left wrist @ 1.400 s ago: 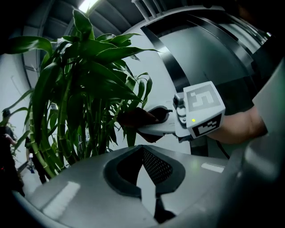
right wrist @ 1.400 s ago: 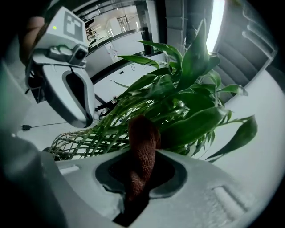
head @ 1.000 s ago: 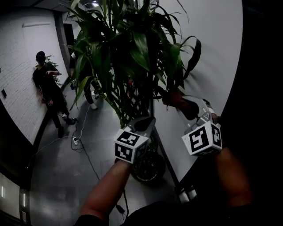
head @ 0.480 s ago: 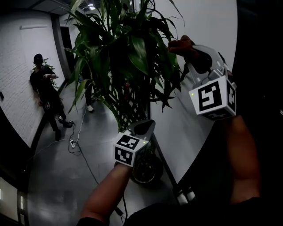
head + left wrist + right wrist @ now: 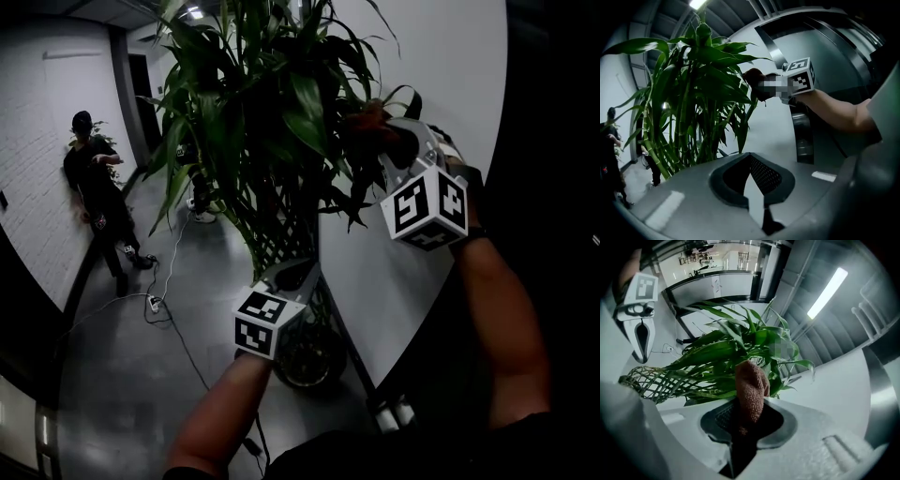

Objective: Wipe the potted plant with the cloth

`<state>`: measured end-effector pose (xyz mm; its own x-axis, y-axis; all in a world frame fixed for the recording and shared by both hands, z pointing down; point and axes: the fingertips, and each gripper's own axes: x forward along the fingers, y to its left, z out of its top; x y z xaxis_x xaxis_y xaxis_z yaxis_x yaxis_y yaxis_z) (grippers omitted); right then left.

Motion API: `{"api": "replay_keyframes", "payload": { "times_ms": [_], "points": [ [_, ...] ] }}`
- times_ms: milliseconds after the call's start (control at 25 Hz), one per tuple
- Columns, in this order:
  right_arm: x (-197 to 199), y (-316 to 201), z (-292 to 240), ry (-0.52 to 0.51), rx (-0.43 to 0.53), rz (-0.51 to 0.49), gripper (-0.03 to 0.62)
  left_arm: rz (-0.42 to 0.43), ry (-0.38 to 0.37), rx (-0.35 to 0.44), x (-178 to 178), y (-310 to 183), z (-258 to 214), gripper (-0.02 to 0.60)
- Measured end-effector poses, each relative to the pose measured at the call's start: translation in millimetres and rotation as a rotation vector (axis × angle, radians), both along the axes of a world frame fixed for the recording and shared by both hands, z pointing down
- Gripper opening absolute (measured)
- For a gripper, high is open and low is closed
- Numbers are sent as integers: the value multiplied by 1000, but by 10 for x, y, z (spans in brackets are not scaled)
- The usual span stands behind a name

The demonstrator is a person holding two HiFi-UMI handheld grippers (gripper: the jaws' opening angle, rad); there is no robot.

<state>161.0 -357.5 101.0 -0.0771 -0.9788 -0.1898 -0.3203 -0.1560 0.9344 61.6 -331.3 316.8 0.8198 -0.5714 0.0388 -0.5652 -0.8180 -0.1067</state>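
Note:
A tall potted plant with long green leaves and a braided lattice of stems stands in a dark round pot on the floor. My right gripper is raised at the plant's upper right, shut on a reddish-brown cloth that lies against the leaves. In the right gripper view the cloth sticks up out of the gripper, with leaves just behind it. My left gripper is lower, beside the lattice stems, shut with nothing in it.
A curved white wall runs close behind the plant on the right. A person in dark clothes stands by the brick wall at the left, and cables trail over the grey floor. Someone else's legs show behind the stems.
My right gripper has risen with the cloth from beside the lower leaves to the upper leaves, then edged left into them. The left gripper drifted slightly left and down.

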Motion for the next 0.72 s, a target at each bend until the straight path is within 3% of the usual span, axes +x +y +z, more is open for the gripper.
{"api": "replay_keyframes", "payload": {
  "times_ms": [400, 720],
  "points": [
    [-90, -236, 743, 100, -106, 69, 64, 24, -5, -21, -161, 129, 124, 18],
    [-46, -384, 1150, 106, -184, 125, 64, 27, -20, -63, -483, 197, 361, 18]
  ]
}}
